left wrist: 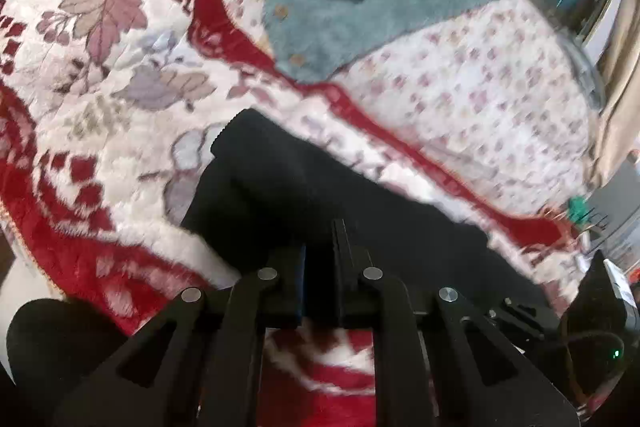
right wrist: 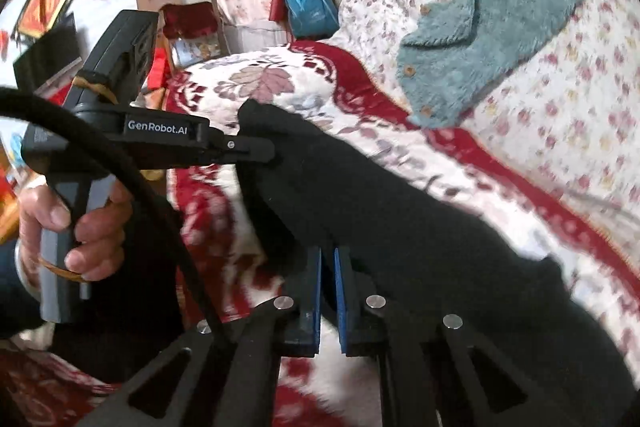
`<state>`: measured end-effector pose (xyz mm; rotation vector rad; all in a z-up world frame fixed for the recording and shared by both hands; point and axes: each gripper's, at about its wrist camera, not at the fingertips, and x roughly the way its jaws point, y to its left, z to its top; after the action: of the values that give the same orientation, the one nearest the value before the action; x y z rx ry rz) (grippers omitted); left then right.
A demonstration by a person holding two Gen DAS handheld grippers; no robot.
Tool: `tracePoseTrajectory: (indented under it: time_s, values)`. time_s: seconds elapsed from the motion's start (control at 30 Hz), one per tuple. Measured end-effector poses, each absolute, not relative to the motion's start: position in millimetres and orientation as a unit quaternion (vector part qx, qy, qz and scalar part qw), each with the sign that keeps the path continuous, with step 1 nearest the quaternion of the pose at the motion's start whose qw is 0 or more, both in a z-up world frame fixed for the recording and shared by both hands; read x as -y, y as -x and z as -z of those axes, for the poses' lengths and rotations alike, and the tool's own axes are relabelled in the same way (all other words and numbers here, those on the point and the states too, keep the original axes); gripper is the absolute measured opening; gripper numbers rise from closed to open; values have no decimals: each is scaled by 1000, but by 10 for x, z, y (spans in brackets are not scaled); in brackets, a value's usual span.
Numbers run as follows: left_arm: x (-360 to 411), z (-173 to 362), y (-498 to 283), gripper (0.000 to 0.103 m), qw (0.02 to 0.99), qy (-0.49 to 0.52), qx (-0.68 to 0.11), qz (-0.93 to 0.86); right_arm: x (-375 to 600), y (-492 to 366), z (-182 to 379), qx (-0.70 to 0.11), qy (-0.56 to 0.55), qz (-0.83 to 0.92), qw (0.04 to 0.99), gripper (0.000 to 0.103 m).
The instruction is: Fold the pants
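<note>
The black pants (left wrist: 304, 195) are held up over the red and white floral blanket (left wrist: 100, 75) on the bed. My left gripper (left wrist: 320, 255) is shut on the pants' edge, cloth pinched between its pads. In the right wrist view the pants (right wrist: 400, 219) hang across the frame from upper left to lower right. My right gripper (right wrist: 328, 267) is shut on the pants' lower edge, the blue pads nearly together. The left gripper (right wrist: 256, 151) shows there too, held by a hand and clamped on the pants' upper end.
A teal fleece garment (left wrist: 360, 7) with buttons lies on the small-flowered quilt (left wrist: 480, 87) farther back; it also shows in the right wrist view (right wrist: 480, 39). A black cable (right wrist: 120, 155) loops by the left hand. Bags and red decorations stand behind the bed.
</note>
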<state>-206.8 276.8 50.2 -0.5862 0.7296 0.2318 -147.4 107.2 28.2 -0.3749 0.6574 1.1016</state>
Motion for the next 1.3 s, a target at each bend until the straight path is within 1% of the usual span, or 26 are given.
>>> tracePoseTrajectory:
  time_s: [0.07,0.1,0.17,0.2,0.23,0.27,0.3,0.37,0.4,0.43,0.5,0.57,0.63,0.7,0.73,0.77,0.83,1.07,1.3]
  values:
    - [-2831,-298,2000,10,862,297,-390,-129,-1150,1446,-95,-324,177,-498,785,6]
    - [-2851,-224,1994,11,853,305,-403,-129,-1181,1381,1,-356,164,-491,778,7]
    - [-2833,-248,2050,13,857,300,-398,-129,-1143,1315,5,-384,129,-495,769,12]
    - [-2805,-302,2084,18,862,286,-395,-136,-1070,1306,-60,-385,109,-503,766,14]
    - [-2768,-362,2116,27,867,269,-392,-149,-1009,1307,-123,-381,102,-504,769,20]
    - [-2731,-444,2157,30,872,247,-388,-168,-930,1311,-190,-375,98,-500,775,27]
    - [-2701,-521,2195,31,878,230,-380,-180,-803,1316,-275,-363,91,-492,786,29]
    - [-2653,-692,2278,32,892,207,-356,-185,-549,1282,-392,-351,67,-475,804,30]
    - [-2627,-757,2299,36,897,198,-347,-186,-371,1243,-462,-347,54,-454,819,30]
    - [-2582,-824,2306,44,903,191,-337,-183,-243,1209,-508,-344,49,-437,830,30]
    - [-2457,-932,2256,53,916,178,-321,-163,75,1138,-601,-332,41,-393,856,30]
    - [-2293,-974,2147,53,924,163,-315,-141,340,1063,-654,-329,31,-351,876,34]
    - [-2072,-979,1992,53,927,142,-324,-121,623,988,-723,-338,5,-310,888,34]
    - [-1834,-952,1862,53,932,127,-326,-91,814,1008,-817,-327,-13,-291,899,34]
    - [-1723,-932,1803,53,933,120,-328,-80,890,1038,-859,-317,-15,-285,904,35]
    - [-1600,-914,1723,53,933,114,-335,-70,924,1053,-876,-313,-12,-278,908,39]
    - [-1419,-874,1585,53,932,111,-342,-48,992,1052,-880,-313,-6,-257,914,42]
    - [-928,-874,1355,53,935,76,-347,-17,1333,1094,-865,-306,-45,-225,924,42]
    - [-691,-847,1227,53,934,64,-351,-6,1593,1114,-808,-320,-62,-198,925,44]
